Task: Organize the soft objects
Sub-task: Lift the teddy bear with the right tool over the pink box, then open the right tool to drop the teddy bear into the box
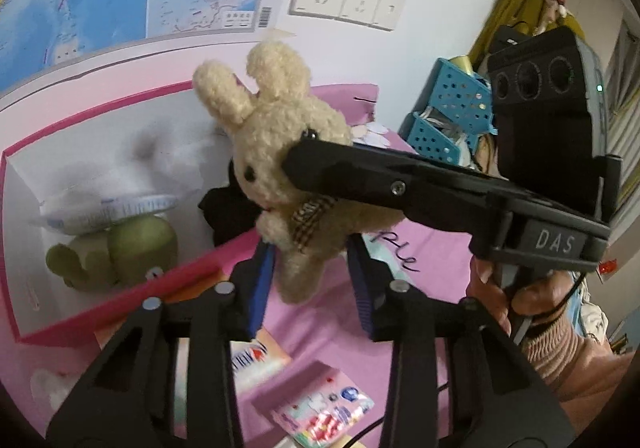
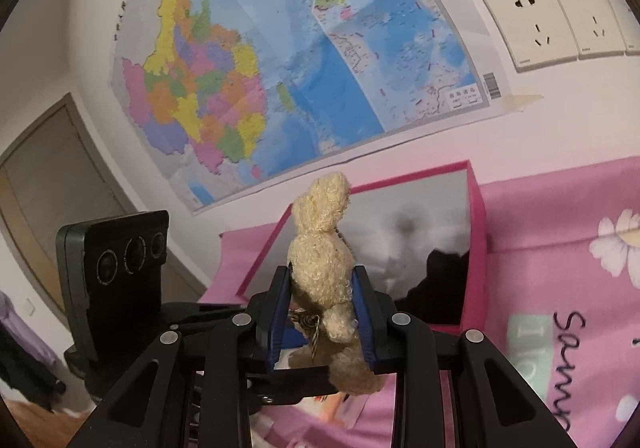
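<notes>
A beige plush bunny [image 1: 280, 152] with a checked bow hangs above the pink bedcover. My right gripper [image 2: 322, 276] is shut on its head, blue pads pressing both cheeks; its black finger [image 1: 360, 172] crosses the left wrist view. My left gripper [image 1: 312, 248] comes from below, and its blue pads touch both sides of the bunny's lower body, one leg dangling between them. Behind stands a pink-rimmed white box [image 1: 100, 116], whose rim [image 2: 476, 228] also shows in the right wrist view. It holds a green plush elephant [image 1: 112, 252], a white pack [image 1: 104, 208] and black cloth [image 1: 228, 212].
A person's hand [image 1: 520, 300] in a pink sleeve grips the right tool. Blue perforated baskets [image 1: 452, 116] stand at the right. Booklets and a snack packet [image 1: 320, 412] lie on the pink cover below. A wall map [image 2: 280, 60] and sockets [image 2: 552, 20] are behind.
</notes>
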`<state>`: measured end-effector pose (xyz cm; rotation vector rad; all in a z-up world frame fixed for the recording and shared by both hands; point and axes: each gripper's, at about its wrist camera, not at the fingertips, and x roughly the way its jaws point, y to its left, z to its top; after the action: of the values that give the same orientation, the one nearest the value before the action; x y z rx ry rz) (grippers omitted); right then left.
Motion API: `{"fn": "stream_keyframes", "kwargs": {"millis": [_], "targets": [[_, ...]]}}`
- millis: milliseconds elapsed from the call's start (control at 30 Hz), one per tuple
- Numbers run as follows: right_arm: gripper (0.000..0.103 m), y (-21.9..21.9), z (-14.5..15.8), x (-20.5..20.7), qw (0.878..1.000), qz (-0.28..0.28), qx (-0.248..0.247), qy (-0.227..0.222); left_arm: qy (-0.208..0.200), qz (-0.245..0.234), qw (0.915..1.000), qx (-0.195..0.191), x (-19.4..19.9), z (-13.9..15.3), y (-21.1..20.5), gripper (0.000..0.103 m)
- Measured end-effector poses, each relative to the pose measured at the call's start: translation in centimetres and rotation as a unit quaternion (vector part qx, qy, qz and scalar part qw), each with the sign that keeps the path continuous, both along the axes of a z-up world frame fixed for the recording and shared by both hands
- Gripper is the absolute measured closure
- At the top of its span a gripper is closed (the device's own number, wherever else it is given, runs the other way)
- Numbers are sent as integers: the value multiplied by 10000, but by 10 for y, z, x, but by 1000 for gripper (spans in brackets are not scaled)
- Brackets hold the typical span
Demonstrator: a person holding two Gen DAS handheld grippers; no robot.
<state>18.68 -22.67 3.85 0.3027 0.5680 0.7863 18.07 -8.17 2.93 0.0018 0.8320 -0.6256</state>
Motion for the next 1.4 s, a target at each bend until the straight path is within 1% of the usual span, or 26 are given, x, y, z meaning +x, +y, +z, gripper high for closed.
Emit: {"fn": "stream_keyframes", "kwargs": {"millis": [233,367,500,567,600,633,667,700,733,800,900,967,1033,1133,1300,1400], "targets": [[72,9,-7,37,9994,-311,-111,141,102,299,9989,353,34,-1,-1,66],[72,12,-18,59,9978,-524,-187,369,288,453,9973,492,54,-9,-3,66],[70,13,-29,74,9957,-680,-288,561,468,708,9939,702,68,-20,-3,65],[64,14,-30,78,9940,-823,-420,582,565,842,9916,806,71,-26,0,63],[63,14,-30,79,9930,-899,-513,562,562,881,9913,795,71,-27,2,62],[60,14,-28,78,9923,-971,-575,519,523,909,9911,823,71,-27,3,62],[57,14,-27,77,9918,-1013,-621,471,477,954,9905,865,70,-27,4,58],[57,13,-24,74,9914,-1052,-681,369,417,1014,9900,890,68,-26,6,52],[57,12,-23,72,9912,-1074,-700,330,370,1045,9898,895,66,-24,7,51],[57,11,-21,66,9907,-1085,-765,282,213,1162,9885,942,60,-20,11,51],[57,5,-18,53,9921,-1016,-695,235,21,1098,9897,914,47,-12,13,51],[57,0,-15,40,9941,-884,-600,202,-138,1041,9903,913,35,-5,16,51],[57,-4,-12,27,9956,-742,-551,164,-292,885,9918,870,18,3,19,51],[57,-8,-6,4,9979,-426,-468,131,-516,734,9928,798,-9,14,29,50],[57,-7,-1,-30,9989,2,-463,55,-691,727,9934,558,-49,26,57,49],[56,-6,-4,-49,9987,219,-443,79,-717,881,9926,421,-71,25,79,49]]}}
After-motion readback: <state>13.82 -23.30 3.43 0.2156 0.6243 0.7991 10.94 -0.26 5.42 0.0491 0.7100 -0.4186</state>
